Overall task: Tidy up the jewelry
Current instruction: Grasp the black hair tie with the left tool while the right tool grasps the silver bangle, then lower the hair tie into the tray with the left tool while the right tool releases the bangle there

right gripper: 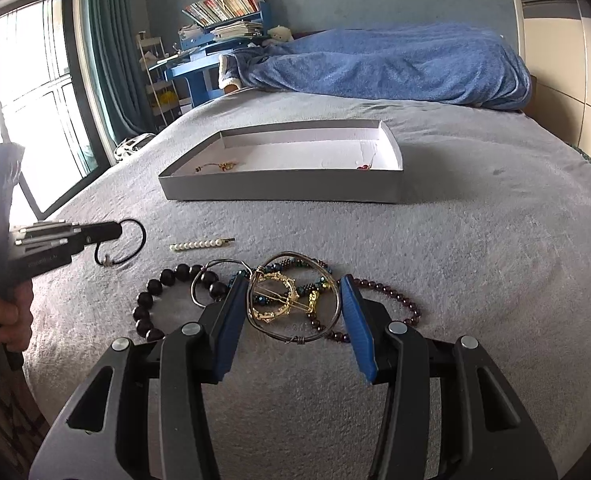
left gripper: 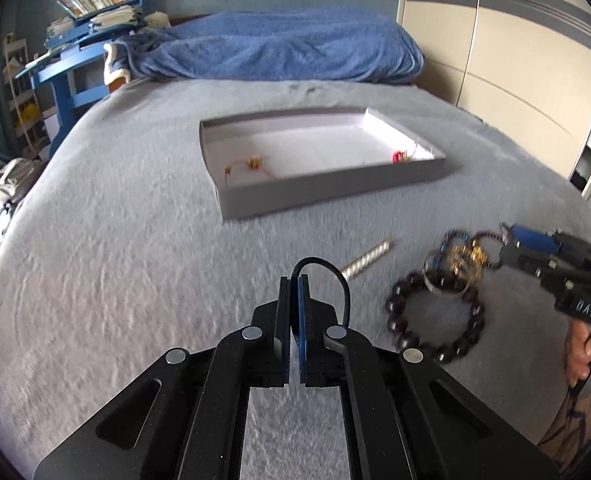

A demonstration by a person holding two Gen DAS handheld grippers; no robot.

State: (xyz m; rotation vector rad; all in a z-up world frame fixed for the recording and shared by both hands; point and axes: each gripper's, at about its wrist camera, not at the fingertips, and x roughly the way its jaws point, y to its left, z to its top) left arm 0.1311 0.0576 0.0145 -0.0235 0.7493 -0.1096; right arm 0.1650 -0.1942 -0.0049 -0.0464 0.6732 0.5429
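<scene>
Left gripper (left gripper: 294, 280) pinches a black cord loop (left gripper: 327, 268); right gripper (right gripper: 291, 300) spread around tangled, seemingly overlapping bracelets (right gripper: 295, 300).

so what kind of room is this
Most likely a bedroom: the jewelry lies on a grey bedspread, with a rumpled blue blanket at the far end and a cluttered blue desk by the curtained window.
</scene>
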